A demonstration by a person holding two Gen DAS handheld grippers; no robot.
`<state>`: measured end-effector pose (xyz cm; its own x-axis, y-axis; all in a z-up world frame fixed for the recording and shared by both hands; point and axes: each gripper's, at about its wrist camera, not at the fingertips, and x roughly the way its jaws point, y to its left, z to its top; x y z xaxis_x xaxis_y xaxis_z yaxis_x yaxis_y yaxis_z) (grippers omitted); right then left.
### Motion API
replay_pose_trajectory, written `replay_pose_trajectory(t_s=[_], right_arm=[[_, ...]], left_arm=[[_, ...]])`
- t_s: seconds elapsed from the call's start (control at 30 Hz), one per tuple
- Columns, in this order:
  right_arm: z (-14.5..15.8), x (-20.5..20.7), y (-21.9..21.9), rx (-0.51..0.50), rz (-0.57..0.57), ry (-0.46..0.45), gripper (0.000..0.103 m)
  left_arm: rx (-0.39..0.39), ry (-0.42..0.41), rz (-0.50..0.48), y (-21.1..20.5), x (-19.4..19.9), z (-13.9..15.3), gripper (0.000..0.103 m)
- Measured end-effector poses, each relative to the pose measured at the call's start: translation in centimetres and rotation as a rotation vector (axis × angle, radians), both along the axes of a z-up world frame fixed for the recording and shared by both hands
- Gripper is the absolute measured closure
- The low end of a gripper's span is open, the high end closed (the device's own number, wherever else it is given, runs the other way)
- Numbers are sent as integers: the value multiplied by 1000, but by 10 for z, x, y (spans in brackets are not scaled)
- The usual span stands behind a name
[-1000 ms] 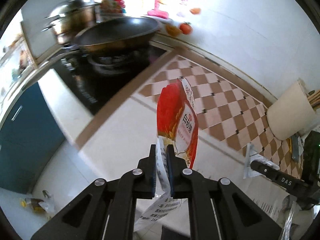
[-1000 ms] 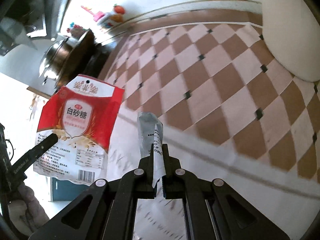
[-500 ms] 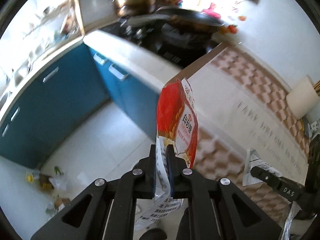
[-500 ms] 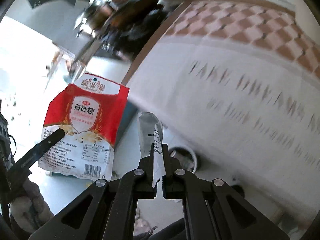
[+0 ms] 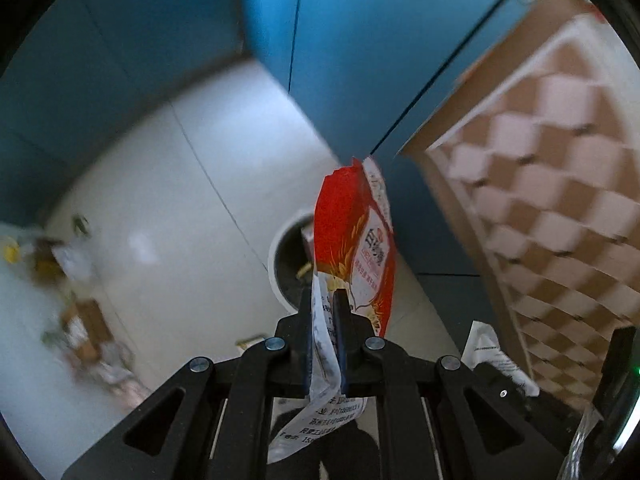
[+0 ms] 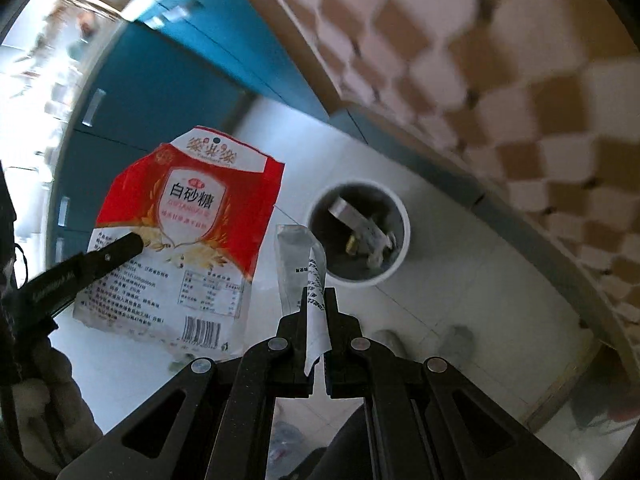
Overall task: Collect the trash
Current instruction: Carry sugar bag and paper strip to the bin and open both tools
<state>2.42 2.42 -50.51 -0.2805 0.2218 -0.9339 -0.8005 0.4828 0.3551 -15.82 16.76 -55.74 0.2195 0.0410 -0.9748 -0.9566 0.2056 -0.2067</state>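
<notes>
My left gripper (image 5: 323, 294) is shut on the lower edge of an empty red-and-white sugar bag (image 5: 352, 236), held up over the floor; the bag also shows in the right wrist view (image 6: 180, 232). My right gripper (image 6: 316, 292) is shut on a thin clear-and-white wrapper (image 6: 298, 256). A round white-rimmed trash bin (image 6: 402, 216) with some trash in it stands on the floor beyond the wrapper. In the left wrist view the bin (image 5: 276, 256) is partly hidden behind the sugar bag.
Blue cabinet doors (image 5: 360, 40) line the white tiled floor (image 5: 172, 216). The counter with the brown-and-white checkered cloth (image 5: 560, 200) is on the right. Loose litter (image 5: 68, 264) lies on the floor at left. The person's shoes (image 6: 456, 338) are near the bin.
Both grippers have swung away from the counter and stove and down toward the floor, each still holding its item. The trash bin has come into view below them.
</notes>
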Motion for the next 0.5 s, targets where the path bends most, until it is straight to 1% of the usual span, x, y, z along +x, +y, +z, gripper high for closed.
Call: replay_pose_trajectory(t_s=[0.07, 0.1, 0.17, 0.2, 0.27, 0.3, 0.4, 0.43, 0.5], right_arm=[[-48, -3, 7, -35, 0, 0, 100], [-71, -2, 9, -49, -1, 4, 100], [-120, -2, 13, -75, 2, 0, 100], [-138, 1, 20, -85, 2, -2, 100], [-184, 6, 27, -108, 6, -7, 100], [-201, 13, 31, -116, 7, -6, 100], [-256, 20, 43, -142, 22, -13, 100], [-268, 22, 46, -150, 24, -14, 100], [-297, 26, 52, -173, 21, 1, 100]], left_arm=[[-50, -2, 7, 6, 1, -48, 97], [-78, 0, 14, 9, 3, -80, 97], [-120, 1, 11, 13, 8, -128, 97], [-142, 1, 8, 15, 11, -157, 97], [-171, 2, 0, 17, 17, -195, 96], [-187, 3, -8, 18, 21, -219, 96], [-225, 10, -35, 20, 31, -259, 96], [-243, 14, -43, 22, 34, -271, 93], [-277, -18, -32, 23, 37, -285, 92]])
